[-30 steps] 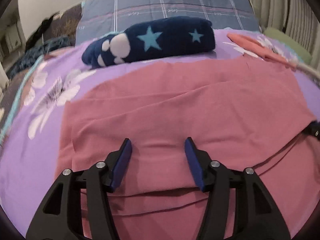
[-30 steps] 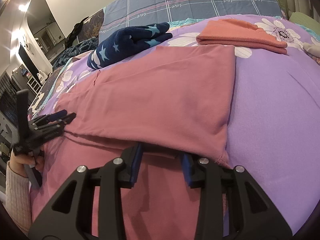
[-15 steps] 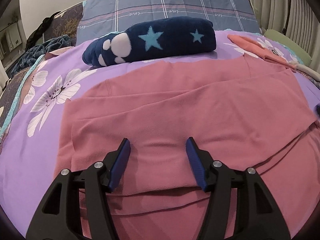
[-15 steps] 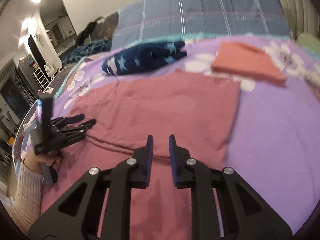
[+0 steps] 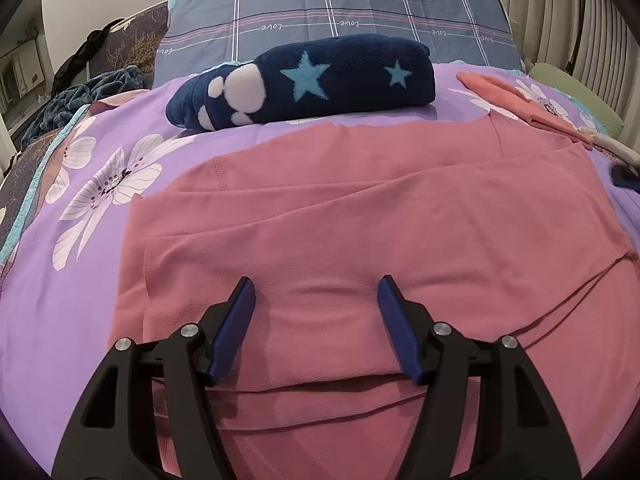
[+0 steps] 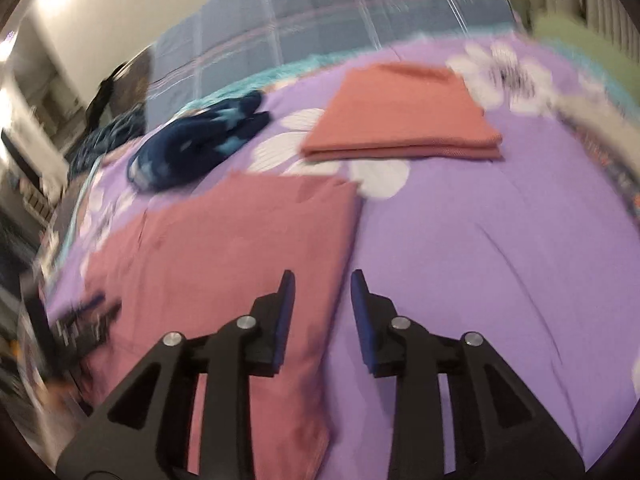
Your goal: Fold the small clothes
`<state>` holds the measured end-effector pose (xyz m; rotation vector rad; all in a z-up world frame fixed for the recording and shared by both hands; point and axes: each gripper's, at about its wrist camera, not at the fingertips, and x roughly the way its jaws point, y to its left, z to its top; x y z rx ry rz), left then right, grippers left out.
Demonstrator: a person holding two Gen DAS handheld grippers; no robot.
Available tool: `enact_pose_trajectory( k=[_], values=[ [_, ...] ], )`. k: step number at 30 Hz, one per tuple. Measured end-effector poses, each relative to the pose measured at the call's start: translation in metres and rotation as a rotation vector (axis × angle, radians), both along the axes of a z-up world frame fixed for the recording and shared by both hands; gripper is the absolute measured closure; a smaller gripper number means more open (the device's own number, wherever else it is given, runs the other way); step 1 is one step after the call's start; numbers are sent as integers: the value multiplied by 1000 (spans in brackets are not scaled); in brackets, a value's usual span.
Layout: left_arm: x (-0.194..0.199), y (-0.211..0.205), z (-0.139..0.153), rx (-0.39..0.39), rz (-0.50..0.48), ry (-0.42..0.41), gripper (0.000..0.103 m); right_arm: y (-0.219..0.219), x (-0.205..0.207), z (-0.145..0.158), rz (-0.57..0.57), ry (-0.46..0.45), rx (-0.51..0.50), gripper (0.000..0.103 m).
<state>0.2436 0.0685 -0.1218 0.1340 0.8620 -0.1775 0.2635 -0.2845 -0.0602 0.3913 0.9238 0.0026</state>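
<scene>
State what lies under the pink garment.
The pink garment lies on the purple flowered bedspread, which shows around it. Whatever is beneath its folded layers is covered.

We hold the left gripper (image 5: 316, 296) spread wide; the right gripper (image 6: 322, 286), though blurred, seems parted too.

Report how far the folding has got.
Done: an orange garment lies folded on the purple bedspread. In hand: the pink garment is folded over once, and both the left gripper and right gripper hover open above it. Left: further folds to make it compact.
</scene>
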Motion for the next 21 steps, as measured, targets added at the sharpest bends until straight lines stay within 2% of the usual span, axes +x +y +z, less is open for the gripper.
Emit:
enact_pose_trajectory(
  k=[2, 4, 6, 7, 8, 9, 10, 11, 13, 15, 16, 17, 18, 21],
  values=[
    [0, 0, 0, 0, 0, 0, 37, -18, 21, -7, -50, 16, 82, 69],
    [0, 0, 0, 0, 0, 0, 37, -32, 39, -15, -44, 19, 204, 55],
    [0, 0, 0, 0, 0, 1, 37, -39, 54, -23, -35, 44, 279, 54],
    [0, 0, 0, 0, 0, 1, 37, -37, 60, -24, -44, 51, 281, 56],
    [0, 0, 0, -1, 0, 0, 37, -36, 64, -26, -47, 60, 267, 66],
    [0, 0, 0, -1, 0, 0, 37, -33, 67, -25, -43, 63, 246, 97],
    [0, 0, 0, -1, 0, 0, 37, -27, 70, -21, -43, 64, 199, 98],
    [0, 0, 0, -2, 0, 0, 37, -23, 65, -14, -54, 33, 172, 98],
    [0, 0, 0, -1, 0, 0, 37, -8, 53, 6, -71, -28, 54, 100],
    [0, 0, -1, 3, 0, 0, 37, 3, 51, 14, -109, -49, -114, 100],
    [0, 0, -1, 5, 0, -1, 37, 9, 56, 11, -131, -33, -223, 100],
    [0, 0, -1, 4, -1, 0, 37, 10, 60, 5, -142, -8, -287, 100],
    [0, 0, -1, 2, -1, 0, 37, 8, 65, -4, -150, 21, -316, 99],
    [0, 0, -1, -3, -2, 2, 36, -2, 52, -7, -167, -8, -201, 96]
  ],
)
